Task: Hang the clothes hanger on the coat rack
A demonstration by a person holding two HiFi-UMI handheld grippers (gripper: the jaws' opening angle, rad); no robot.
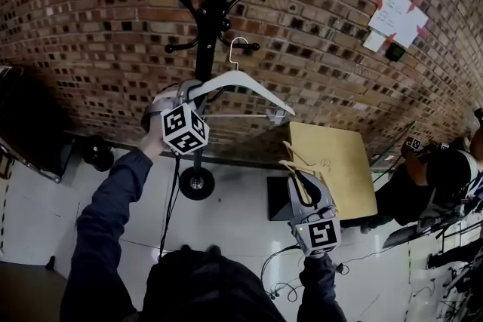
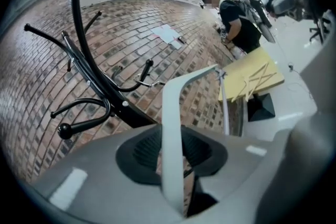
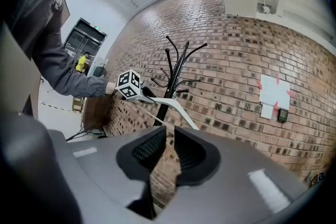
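Right gripper [image 1: 308, 192], lowest, hangs with fingers nearly together on nothing, while left gripper [image 1: 185, 93] clamps its fingers on one arm of the hanger [image 1: 241, 83], hook [image 1: 238, 49] beside a rack [image 1: 215, 4] peg; so held off-centre, the hanger may tilt and miss.

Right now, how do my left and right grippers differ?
The left gripper is shut on the white hanger, while the right gripper holds nothing, and its jaws are drawn nearly together. The left gripper is raised close to the coat rack, whereas the right gripper is held lower and further back from it. Both have the same grey two-jaw design.
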